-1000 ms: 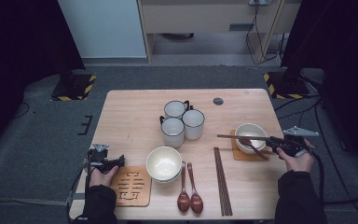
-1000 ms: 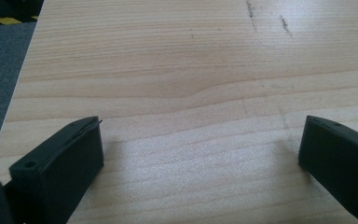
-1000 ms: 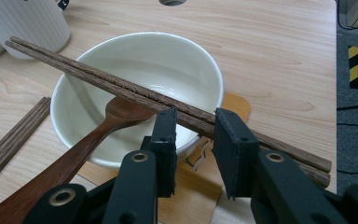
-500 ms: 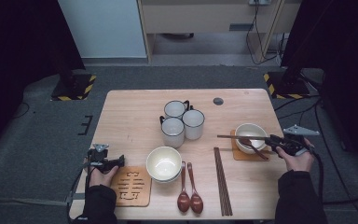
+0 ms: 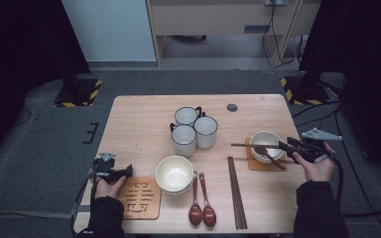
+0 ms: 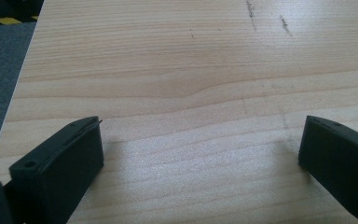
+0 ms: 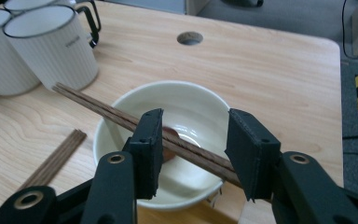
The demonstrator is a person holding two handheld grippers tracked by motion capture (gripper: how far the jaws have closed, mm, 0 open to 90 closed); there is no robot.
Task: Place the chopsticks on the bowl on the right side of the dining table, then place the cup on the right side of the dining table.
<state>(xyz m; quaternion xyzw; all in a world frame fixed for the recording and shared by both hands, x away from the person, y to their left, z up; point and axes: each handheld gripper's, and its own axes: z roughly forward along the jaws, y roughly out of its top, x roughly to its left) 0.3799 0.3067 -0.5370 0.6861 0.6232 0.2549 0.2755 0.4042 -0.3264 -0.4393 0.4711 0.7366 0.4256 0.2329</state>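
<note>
the right gripper (image 7: pixel 193 151) sits over the near rim of a cream bowl (image 7: pixel 186 100), and its jaws have just been opening: a pair of dark wooden chopsticks (image 7: pixel 121 119) still runs between them, but the pads now stand off the wood with a visible gap on each side, so it is no longer clamping them. the chopsticks lie across the bowl, resting on its rim, their far tips sticking out past the rim toward the white mugs (image 7: pixel 51 51). in the high view the same bowl (image 5: pixel 267 144) sits on a square wooden coaster (image 5: pixel 264 164) at the right of the surface (image 5: pixel 144 124), with a dark wooden spoon (image 5: pixel 268 154) leaning in it.

the left gripper (image 5: pixel 114 172) rests low at the left edge of the surface beside a carved wooden trivet (image 5: pixel 140 201), jaws spread wide with only bare wood grain between them.

the chopsticks look light, stiff and thin, and smooth enough to roll or slide; balanced on a curved glazed rim they would probably shift at a small nudge. if they need taking up again, the best hold is likely near the thick handle end, both sticks pinched together squarely so they do not scissor apart. the bowl looks ceramic, so heavier, hard, slippery and breakable; it is best gripped over the rim wall and lifted gently. a second pair of chopsticks (image 5: pixel 236 191) lies flat on the surface, near two wooden spoons (image 5: pixel 201 203) and another cream bowl (image 5: pixel 174 173).
</note>
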